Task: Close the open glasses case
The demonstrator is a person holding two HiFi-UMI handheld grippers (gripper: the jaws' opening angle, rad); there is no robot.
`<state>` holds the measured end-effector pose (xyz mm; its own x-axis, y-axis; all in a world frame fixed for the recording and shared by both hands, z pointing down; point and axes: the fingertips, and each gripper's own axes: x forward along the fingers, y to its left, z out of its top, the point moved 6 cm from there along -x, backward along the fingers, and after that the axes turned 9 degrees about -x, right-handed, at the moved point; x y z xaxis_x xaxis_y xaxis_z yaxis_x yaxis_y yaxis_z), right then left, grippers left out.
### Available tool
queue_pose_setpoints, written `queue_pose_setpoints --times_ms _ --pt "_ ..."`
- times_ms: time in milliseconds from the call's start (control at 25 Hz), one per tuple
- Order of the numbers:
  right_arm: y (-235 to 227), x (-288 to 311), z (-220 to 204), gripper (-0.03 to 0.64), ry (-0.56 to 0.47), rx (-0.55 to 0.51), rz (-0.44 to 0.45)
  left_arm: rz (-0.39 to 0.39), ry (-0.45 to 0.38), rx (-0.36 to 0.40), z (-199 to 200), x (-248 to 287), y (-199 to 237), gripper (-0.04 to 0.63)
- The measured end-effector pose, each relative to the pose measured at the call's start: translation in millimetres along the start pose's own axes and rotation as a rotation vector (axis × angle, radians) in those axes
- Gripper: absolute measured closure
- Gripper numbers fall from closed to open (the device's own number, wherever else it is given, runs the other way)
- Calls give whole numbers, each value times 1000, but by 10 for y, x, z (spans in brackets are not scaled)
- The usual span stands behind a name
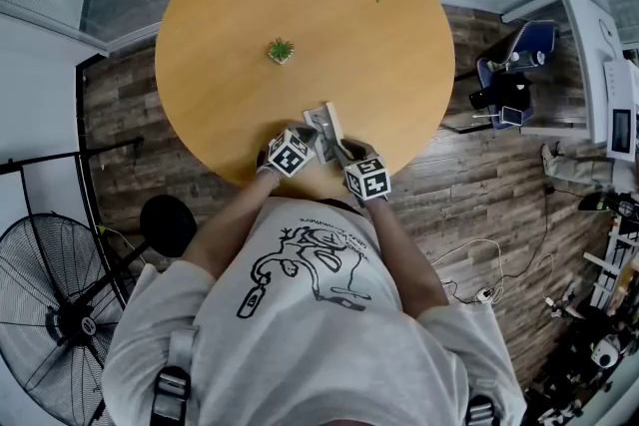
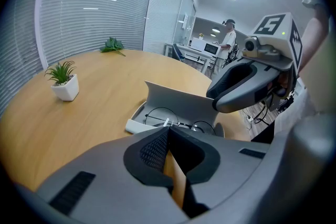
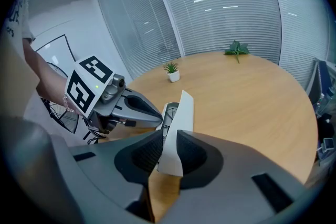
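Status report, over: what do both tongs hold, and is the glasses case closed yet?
Left tongs shut, empty. Right tongs shut on lid. Glasses case open, lid upright, glasses inside. Nothing blocks the lid.

Right gripper (image 3: 167, 153), jaws clamped on glasses case lid (image 3: 181, 115), left gripper (image 3: 134, 108) alongside

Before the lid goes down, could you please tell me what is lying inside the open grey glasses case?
Inside the open grey glasses case lie thin round wire-framed glasses. The left gripper covers their near edge and the case's front.
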<state>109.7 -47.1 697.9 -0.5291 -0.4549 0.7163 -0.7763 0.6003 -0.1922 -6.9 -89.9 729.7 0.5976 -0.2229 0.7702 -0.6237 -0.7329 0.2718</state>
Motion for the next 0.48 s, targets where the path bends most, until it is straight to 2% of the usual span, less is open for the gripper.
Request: queue_pose_setpoints --times_ms 480 --pt "11 7 7 522 -1 -7 5 -4 5 -1 16 7 0 574"
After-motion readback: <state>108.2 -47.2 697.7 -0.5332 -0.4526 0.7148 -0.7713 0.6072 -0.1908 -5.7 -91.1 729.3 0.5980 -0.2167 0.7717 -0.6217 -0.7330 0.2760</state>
